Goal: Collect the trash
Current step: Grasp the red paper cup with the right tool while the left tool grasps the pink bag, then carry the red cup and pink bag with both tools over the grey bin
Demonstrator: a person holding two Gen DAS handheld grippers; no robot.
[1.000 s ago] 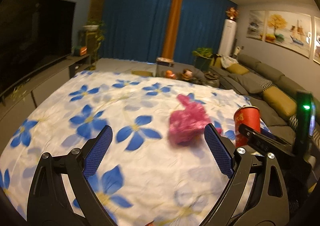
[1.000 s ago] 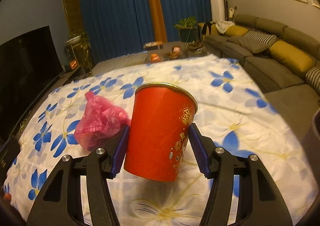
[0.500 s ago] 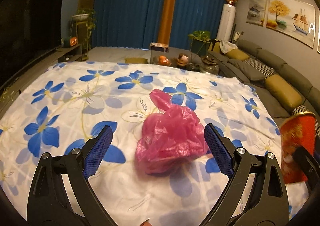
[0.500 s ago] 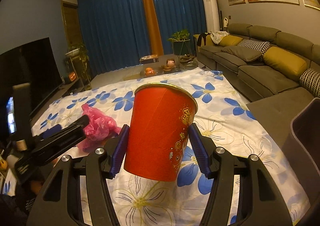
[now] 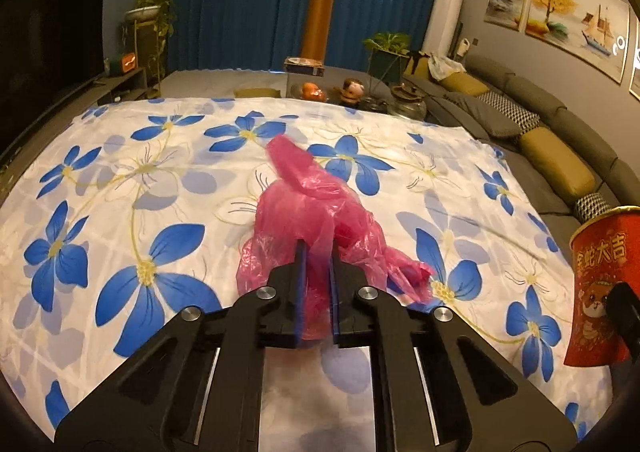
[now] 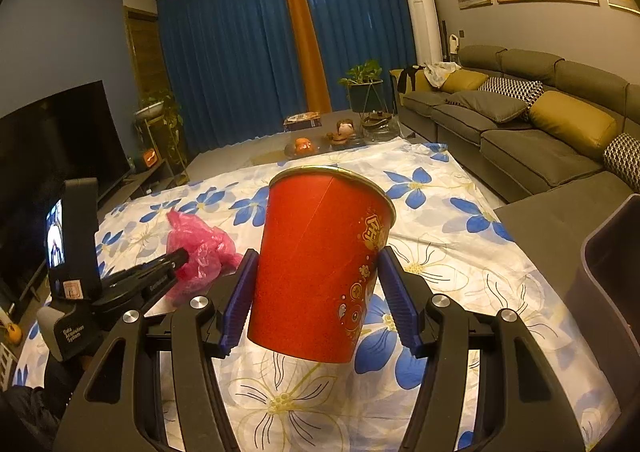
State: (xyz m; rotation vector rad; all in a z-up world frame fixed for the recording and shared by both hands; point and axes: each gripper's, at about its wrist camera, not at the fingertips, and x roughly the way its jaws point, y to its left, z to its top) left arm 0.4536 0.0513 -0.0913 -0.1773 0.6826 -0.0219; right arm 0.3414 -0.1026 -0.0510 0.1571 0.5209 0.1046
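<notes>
Left tongs (image 5: pixel 316 272): jaws have just been closing and now stand nearly pressed together, pinching a fold of the pink plastic bag (image 5: pixel 308 212) between the blue pads. The bag is crumpled and sits on the flowered cloth (image 5: pixel 120 180) that covers the surface, about midway across it and nearer the near edge than the far one. One twisted end of the bag points toward the far edge. Whether the bag's underside touches the cloth cannot be told.

Right tongs (image 6: pixel 316 300): jaws spread partway and pinching a red paper cup (image 6: pixel 320 272), one pad on each side of its wall. The cup is tilted, its gold rim toward the far edge, its base clear of the cloth. It carries gold characters and a cartoon print. In the left wrist view the same cup shows at the right edge of the surface.

The right wrist view shows the left tongs' black fingers reaching into the bag, with a small lit screen (image 6: pixel 56 240) mounted behind them.

A dark bin (image 6: pixel 612 272) stands beyond the right edge of the surface. A grey sofa (image 6: pixel 520 124) runs along that same side
</notes>
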